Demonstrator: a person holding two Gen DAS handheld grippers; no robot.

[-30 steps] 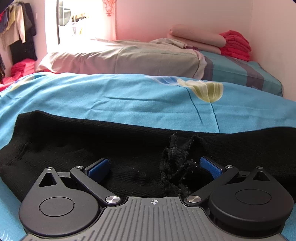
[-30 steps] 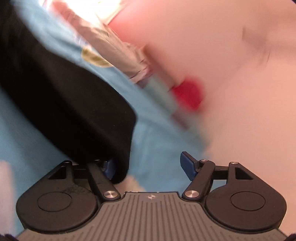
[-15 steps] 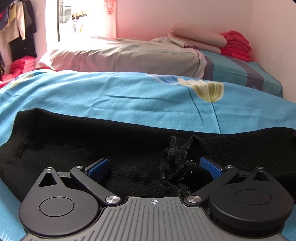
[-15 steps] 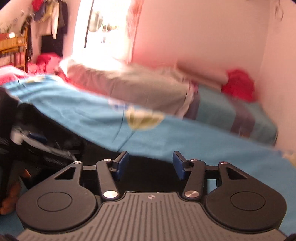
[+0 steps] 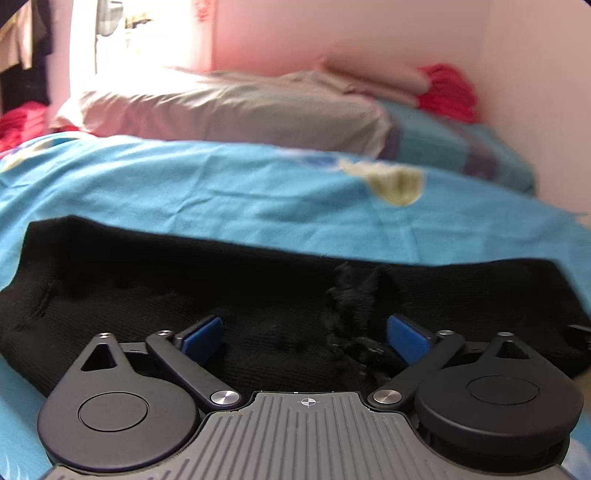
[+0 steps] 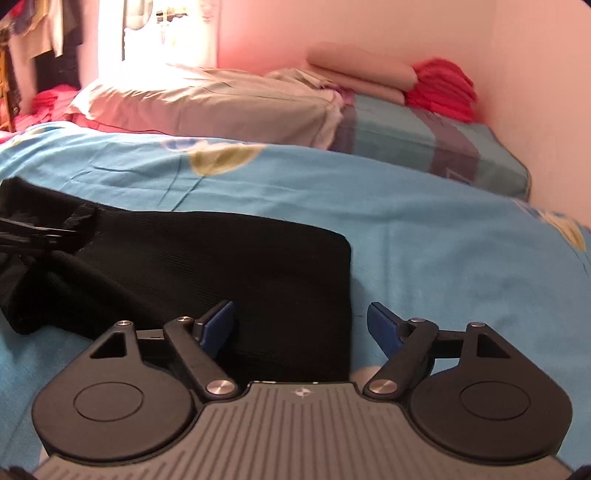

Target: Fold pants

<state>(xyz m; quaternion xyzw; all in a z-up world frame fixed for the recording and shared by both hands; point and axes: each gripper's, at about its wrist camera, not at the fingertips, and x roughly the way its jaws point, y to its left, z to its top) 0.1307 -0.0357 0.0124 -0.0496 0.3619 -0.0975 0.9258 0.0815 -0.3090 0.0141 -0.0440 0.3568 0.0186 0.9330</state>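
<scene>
Black knit pants (image 5: 184, 288) lie flat across a blue bedsheet (image 5: 221, 184), with a frayed black drawstring (image 5: 351, 295) bunched near the middle. My left gripper (image 5: 304, 334) is open, low over the pants, its blue pads either side of the drawstring. In the right wrist view the pants (image 6: 240, 266) end in a squared right edge. My right gripper (image 6: 301, 325) is open over that edge, left pad over the cloth, right pad over the sheet. The left gripper's tip (image 6: 33, 232) shows at the far left.
A grey-beige duvet (image 6: 221, 107) lies behind on the bed. Folded beige and red cloths (image 6: 424, 85) are stacked at the back right against the pink wall. Hanging clothes (image 6: 48, 33) are at the far left. The sheet (image 6: 443, 240) stretches right of the pants.
My right gripper swung down from a blurred sideways pose to sit level over the pants' right edge, jaws opening wider. My left gripper moved slightly; its view is now blurred.
</scene>
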